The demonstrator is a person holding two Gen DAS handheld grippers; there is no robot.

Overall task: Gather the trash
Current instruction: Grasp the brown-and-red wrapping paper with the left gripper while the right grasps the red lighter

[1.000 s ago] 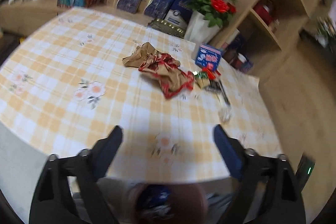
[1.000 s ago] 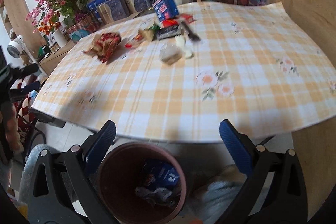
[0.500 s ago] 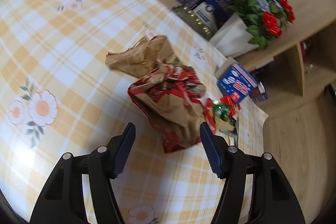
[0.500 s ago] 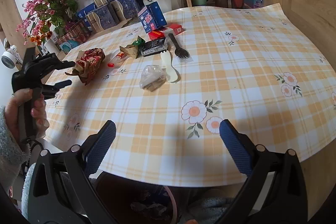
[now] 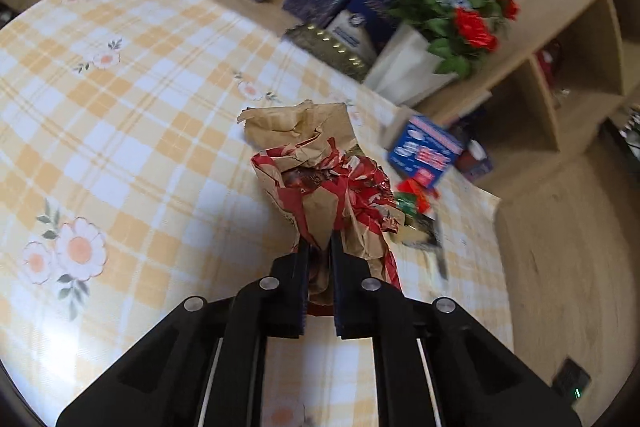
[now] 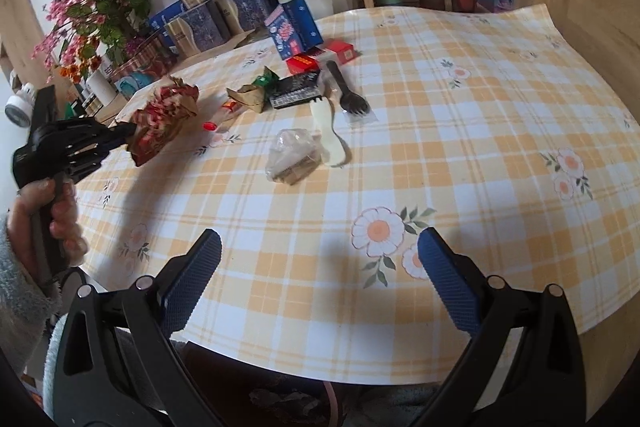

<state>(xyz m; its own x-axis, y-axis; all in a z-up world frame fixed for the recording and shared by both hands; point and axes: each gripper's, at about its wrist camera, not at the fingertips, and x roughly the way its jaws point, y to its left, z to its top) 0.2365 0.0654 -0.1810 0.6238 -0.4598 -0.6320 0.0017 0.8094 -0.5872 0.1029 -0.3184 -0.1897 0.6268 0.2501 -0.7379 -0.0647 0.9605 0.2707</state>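
The left gripper has gone from spread to pinching the crumpled bag over the worktop, so 1 piece of trash is secured. The right gripper hangs spread and empty; only its view shows the fork and wrapper.

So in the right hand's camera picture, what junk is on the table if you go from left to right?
Crumpled red-and-brown paper bag pinched by the left gripper → small red bit → clear plastic wrapper → white spoon → black fork.
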